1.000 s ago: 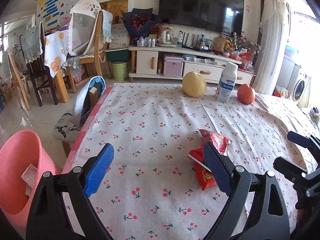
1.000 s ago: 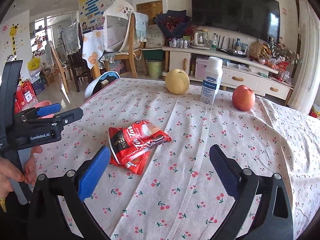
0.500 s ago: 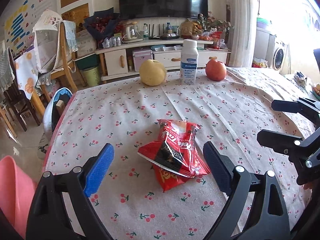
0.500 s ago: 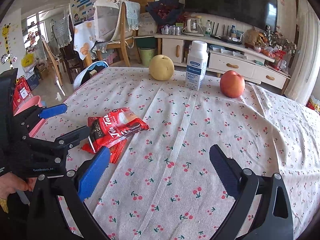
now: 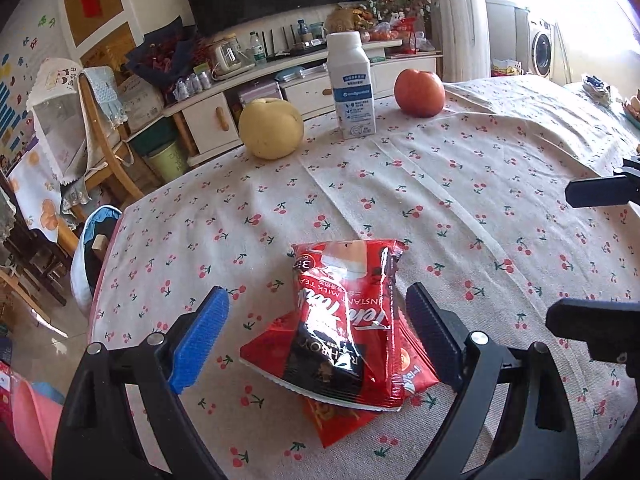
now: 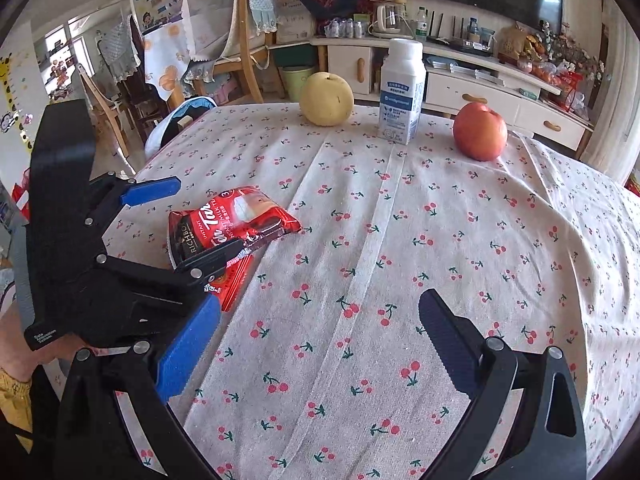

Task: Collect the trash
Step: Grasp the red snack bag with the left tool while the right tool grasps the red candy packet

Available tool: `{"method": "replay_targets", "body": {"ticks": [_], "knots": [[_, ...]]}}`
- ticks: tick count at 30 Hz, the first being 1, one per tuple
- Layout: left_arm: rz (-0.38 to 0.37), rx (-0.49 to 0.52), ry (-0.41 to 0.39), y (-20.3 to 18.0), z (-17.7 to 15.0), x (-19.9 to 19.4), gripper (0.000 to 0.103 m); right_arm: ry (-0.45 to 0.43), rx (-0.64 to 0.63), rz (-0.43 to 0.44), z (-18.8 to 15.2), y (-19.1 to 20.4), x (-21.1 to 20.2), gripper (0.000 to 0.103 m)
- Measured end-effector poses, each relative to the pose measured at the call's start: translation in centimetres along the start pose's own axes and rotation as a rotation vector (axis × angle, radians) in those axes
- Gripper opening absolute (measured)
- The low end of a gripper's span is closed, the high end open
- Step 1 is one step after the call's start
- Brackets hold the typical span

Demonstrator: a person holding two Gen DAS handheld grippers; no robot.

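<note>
While the two red foil snack packets (image 5: pixel 340 332) lie stacked low in the middle of the left wrist view, the upper one, a milk tea sachet with a black end, rests askew over a plainer red one. Both lie flat on the white cherry-print tablecloth (image 5: pixel 460 184). Either side of them stand the blue-padded fingers of the left gripper (image 5: pixel 316 338), spread wide with the packets between the pads and neither pad pressing on the foil. In the right wrist view the same packets (image 6: pixel 228 232) sit at centre left, with one dark finger of the left gripper (image 6: pixel 192 226) lying across their near edge. Across the bottom of that frame, the right gripper (image 6: pixel 318 350) has its jaws wide apart over bare cloth, holding nothing. Toward the top of the left view stand a yellow round pear (image 5: pixel 271 128), a white milk carton with a blue label (image 5: pixel 352 86) and a red apple (image 5: pixel 419 92) in a row. A pink plastic bin (image 5: pixel 32 420) shows at the lower left edge.
</note>
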State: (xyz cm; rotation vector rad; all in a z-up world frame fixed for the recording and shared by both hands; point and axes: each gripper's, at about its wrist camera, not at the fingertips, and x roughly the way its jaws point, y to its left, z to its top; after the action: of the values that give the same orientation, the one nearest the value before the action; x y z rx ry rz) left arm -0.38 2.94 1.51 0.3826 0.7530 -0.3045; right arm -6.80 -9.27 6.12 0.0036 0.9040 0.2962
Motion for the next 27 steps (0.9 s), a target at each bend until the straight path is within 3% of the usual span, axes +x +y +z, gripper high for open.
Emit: {"method": "replay_targets", "body": {"ticks": [6, 12, 20, 27], "knots": [[-0.028, -0.033, 0.037, 0.7, 0.0, 1.1, 0.084, 0.024, 0.018, 0.019, 0.2, 0.0, 0.8, 0.098], [-0.055, -0.048, 0.037, 0.2, -0.1, 1.0, 0.067, 0.027, 0.018, 0.033, 0.4, 0.0, 1.2, 0.098], [-0.083, -0.146, 0.035, 1.6, -0.6, 0.4, 0.051, 0.046, 0.028, 0.049, 0.6, -0.2, 2.1, 0.098], [-0.080, -0.274, 0.045, 4.6, -1.2, 0.0, 0.047, 0.042, -0.021, 0.099, 0.6, 1.4, 2.8, 0.098]]}}
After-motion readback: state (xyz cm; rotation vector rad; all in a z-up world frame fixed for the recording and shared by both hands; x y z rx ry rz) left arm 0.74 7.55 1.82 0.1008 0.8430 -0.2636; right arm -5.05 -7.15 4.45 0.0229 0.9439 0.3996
